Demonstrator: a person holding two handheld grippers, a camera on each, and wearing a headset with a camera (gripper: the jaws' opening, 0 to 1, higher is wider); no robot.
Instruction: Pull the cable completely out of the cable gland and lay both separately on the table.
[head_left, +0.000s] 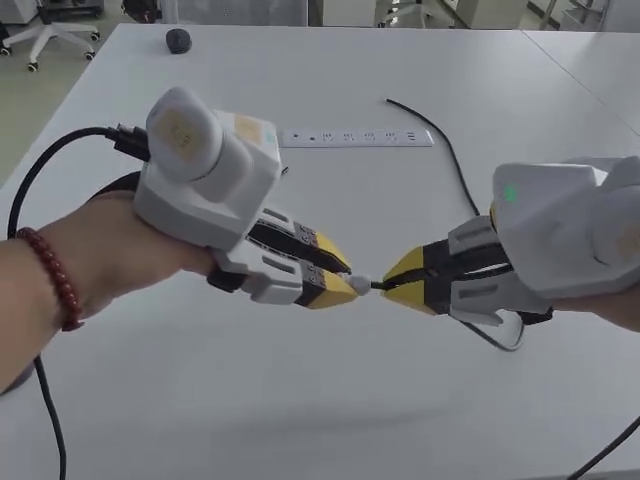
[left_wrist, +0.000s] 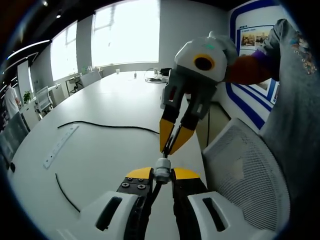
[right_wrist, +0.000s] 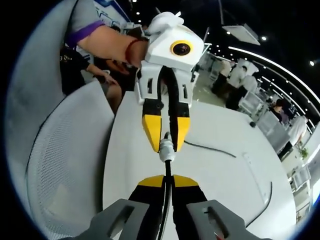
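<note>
My left gripper (head_left: 338, 284) clamped on cable gland (head_left: 359, 287), right gripper (head_left: 402, 285) clamped on cable (right_wrist: 168, 172) just beside it, tips facing, all above the table (head_left: 300, 400). Cable axis runs straight tip to tip, not yet out of gland; I'd pull right hand away along that line
</note>
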